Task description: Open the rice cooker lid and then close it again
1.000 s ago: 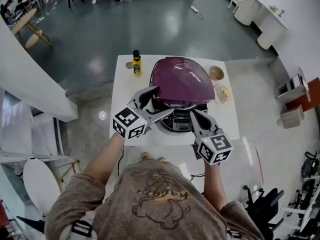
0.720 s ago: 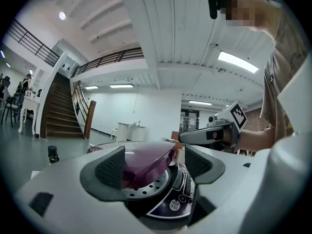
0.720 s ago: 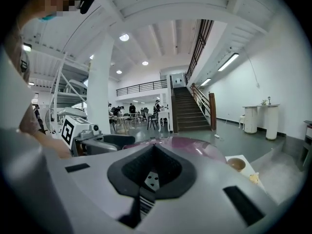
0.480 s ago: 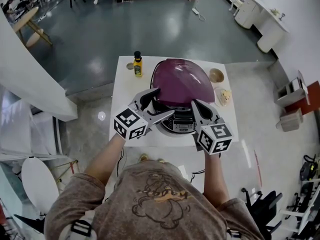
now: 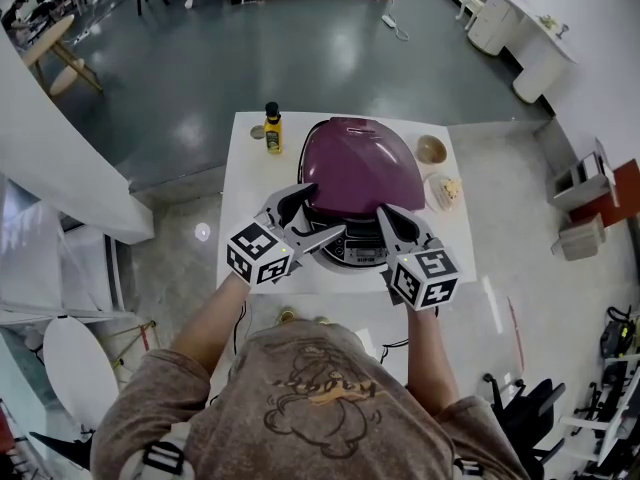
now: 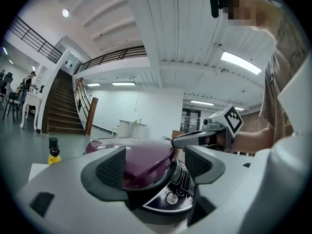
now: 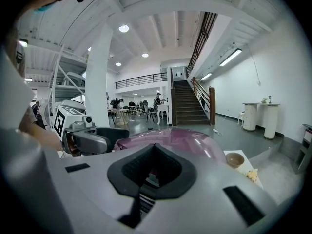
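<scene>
Lid [image 5: 362, 166] low over cooker base [image 5: 357, 251]; left gripper [image 5: 328, 206] spread wide at its front edge, right gripper [image 5: 388, 218] closed empty alongside.

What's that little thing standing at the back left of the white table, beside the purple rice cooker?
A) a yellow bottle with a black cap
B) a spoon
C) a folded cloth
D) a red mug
A: in the head view a yellow bottle with a black cap stands upright on the white table, just left of the purple rice cooker.
</scene>
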A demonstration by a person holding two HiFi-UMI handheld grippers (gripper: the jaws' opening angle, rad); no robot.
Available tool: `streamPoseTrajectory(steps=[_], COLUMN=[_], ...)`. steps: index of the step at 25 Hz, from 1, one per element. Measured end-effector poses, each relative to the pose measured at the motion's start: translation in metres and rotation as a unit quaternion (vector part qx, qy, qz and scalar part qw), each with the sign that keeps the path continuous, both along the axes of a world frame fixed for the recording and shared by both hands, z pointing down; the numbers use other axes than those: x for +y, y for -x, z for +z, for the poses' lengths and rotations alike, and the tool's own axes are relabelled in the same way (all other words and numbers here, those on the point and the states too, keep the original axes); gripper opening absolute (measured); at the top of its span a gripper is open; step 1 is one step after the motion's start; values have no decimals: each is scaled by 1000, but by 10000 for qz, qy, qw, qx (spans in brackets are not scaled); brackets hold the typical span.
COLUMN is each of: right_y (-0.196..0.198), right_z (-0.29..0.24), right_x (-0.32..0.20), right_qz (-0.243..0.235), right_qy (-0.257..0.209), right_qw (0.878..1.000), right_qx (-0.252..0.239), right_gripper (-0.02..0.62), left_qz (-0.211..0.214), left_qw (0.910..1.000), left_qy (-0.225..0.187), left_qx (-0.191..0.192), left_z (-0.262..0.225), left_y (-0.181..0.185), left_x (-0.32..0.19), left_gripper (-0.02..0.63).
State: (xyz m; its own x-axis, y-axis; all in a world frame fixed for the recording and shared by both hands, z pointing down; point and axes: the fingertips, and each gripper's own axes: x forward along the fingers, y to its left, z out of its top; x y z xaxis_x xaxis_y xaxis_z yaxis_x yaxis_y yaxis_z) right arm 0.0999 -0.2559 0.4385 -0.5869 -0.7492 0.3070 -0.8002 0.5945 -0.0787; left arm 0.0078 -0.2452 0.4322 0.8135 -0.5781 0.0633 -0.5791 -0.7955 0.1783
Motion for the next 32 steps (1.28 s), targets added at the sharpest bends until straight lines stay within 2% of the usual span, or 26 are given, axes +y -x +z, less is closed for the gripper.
streamPoseTrajectory(steps=[25,32], right_y=[-2,0], right_z=[43,51], right_x=[7,7], right_qz=[66,-38], right_qy=[467,485], right_qw=[9988,9976], right_qx=[108,496], right_gripper=[3,4], left_qz=[15,-10], left_qw=[9993,9990], left_qy=[369,419], left_qx=[-109,-147], left_z=[34,40], left_y=[-2,-4], left_x=[6,5], left_gripper=[383,382])
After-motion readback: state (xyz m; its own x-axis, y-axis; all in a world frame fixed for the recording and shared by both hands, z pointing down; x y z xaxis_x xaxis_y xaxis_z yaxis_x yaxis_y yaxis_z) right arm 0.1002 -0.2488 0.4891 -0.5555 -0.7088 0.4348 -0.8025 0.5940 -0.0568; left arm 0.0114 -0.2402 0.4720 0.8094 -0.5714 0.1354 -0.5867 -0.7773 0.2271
